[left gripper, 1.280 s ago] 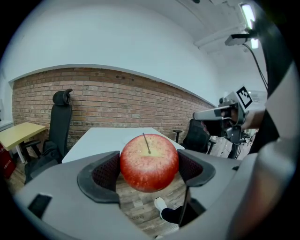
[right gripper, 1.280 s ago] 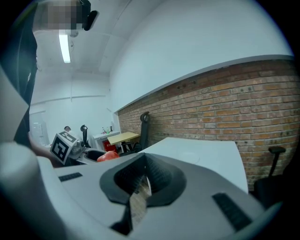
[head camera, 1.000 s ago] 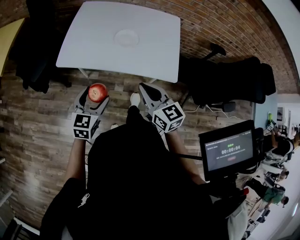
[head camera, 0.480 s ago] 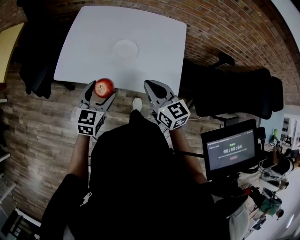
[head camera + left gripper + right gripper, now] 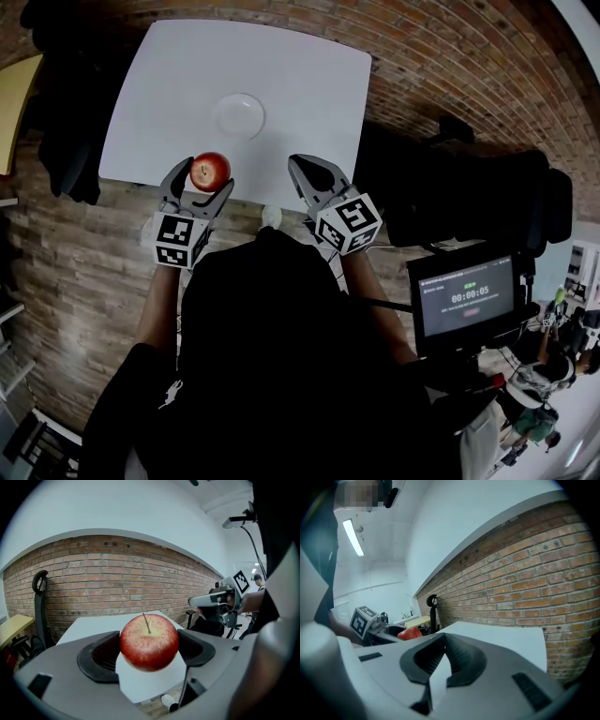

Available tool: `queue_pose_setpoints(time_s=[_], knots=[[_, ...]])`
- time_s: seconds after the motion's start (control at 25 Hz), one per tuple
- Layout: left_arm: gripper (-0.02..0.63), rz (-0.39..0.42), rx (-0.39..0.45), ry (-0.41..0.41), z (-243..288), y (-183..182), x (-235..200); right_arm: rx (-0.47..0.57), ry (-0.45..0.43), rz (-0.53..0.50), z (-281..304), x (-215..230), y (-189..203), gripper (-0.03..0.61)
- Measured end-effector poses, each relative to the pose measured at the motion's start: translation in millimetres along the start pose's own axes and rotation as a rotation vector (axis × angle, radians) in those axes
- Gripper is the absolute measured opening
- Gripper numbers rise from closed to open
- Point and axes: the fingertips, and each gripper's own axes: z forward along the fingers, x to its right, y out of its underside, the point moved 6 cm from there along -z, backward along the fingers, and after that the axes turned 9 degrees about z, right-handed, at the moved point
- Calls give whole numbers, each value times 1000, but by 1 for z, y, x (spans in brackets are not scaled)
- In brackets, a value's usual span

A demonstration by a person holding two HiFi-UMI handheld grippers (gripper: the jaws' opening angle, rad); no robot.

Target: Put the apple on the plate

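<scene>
The red apple (image 5: 210, 171) (image 5: 149, 641) sits between the two dark pads of my left gripper (image 5: 204, 175) (image 5: 149, 645), which is shut on it, stem up. It hangs over the near edge of the white table (image 5: 309, 84). A small white plate (image 5: 238, 115) lies near the table's middle, just beyond the apple. My right gripper (image 5: 302, 167) (image 5: 443, 641) is level beside the left one, over the same edge, with its tips together and nothing held. In the right gripper view the apple (image 5: 408, 633) shows at the left.
A dark office chair (image 5: 450, 178) stands right of the table, and a dark shape (image 5: 66, 122) stands at its left beside a yellow tabletop (image 5: 14, 94). A brick wall (image 5: 117, 573) is behind the table. A monitor (image 5: 469, 300) is at the person's right.
Both grippers have moved forward from over the wooden floor to the table's near edge, carrying the apple closer to the plate. Neither gripper's jaws have changed.
</scene>
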Motion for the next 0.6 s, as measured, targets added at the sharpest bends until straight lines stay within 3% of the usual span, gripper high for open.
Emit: queue_pose_setpoints(time_s=[0.6], knots=[[387, 0, -116, -24, 84, -20, -3, -54, -47, 69, 21, 101, -9, 3]])
